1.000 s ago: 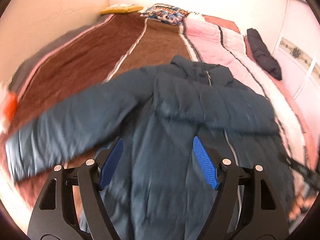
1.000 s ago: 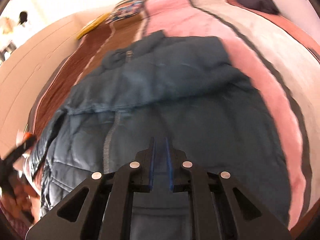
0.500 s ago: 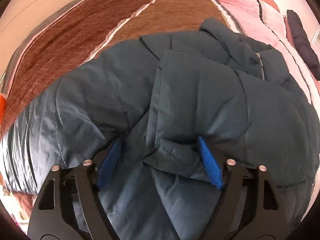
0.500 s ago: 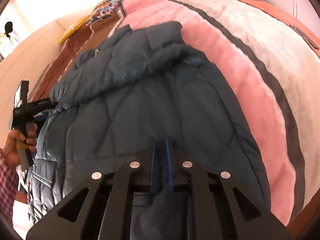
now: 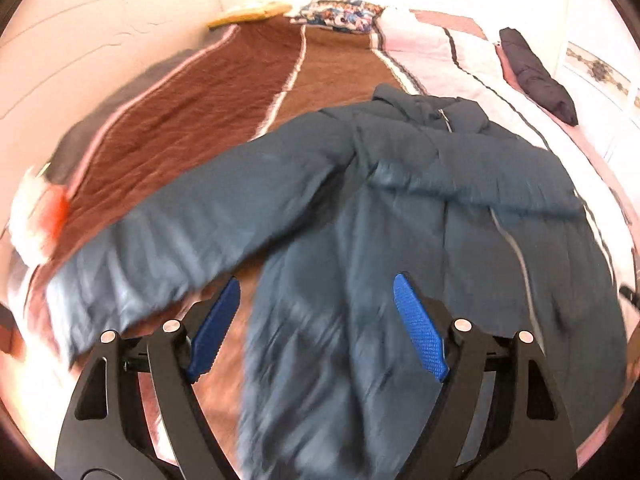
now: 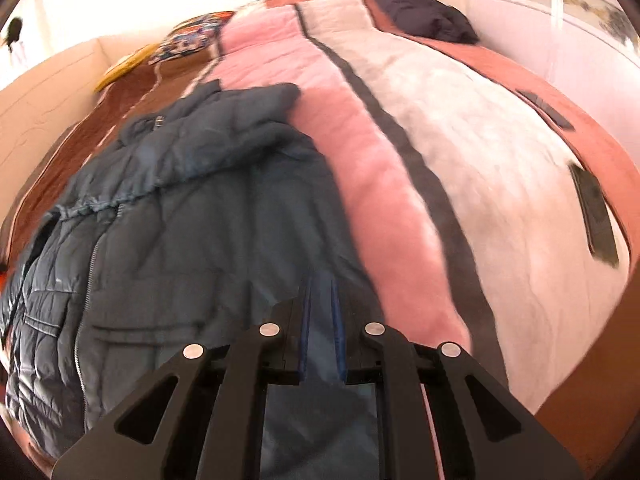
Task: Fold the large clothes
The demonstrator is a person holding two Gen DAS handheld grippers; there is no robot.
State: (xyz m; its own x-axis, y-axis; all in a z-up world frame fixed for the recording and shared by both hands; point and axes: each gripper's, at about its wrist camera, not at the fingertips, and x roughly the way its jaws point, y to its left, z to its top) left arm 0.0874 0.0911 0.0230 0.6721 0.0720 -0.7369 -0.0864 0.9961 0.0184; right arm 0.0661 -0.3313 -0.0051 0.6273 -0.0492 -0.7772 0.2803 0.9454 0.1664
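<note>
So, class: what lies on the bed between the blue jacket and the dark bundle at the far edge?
Only bare blanket: its pink, dark and white stripes separate the jacket from the dark bundle, clearest in the right wrist view.

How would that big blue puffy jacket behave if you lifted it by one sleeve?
Probably floppy: the jacket lies in soft creases, one sleeve draped outward. Likely light for its bulk, being quilted and puffy. Its sheen hints it may slip.
</note>
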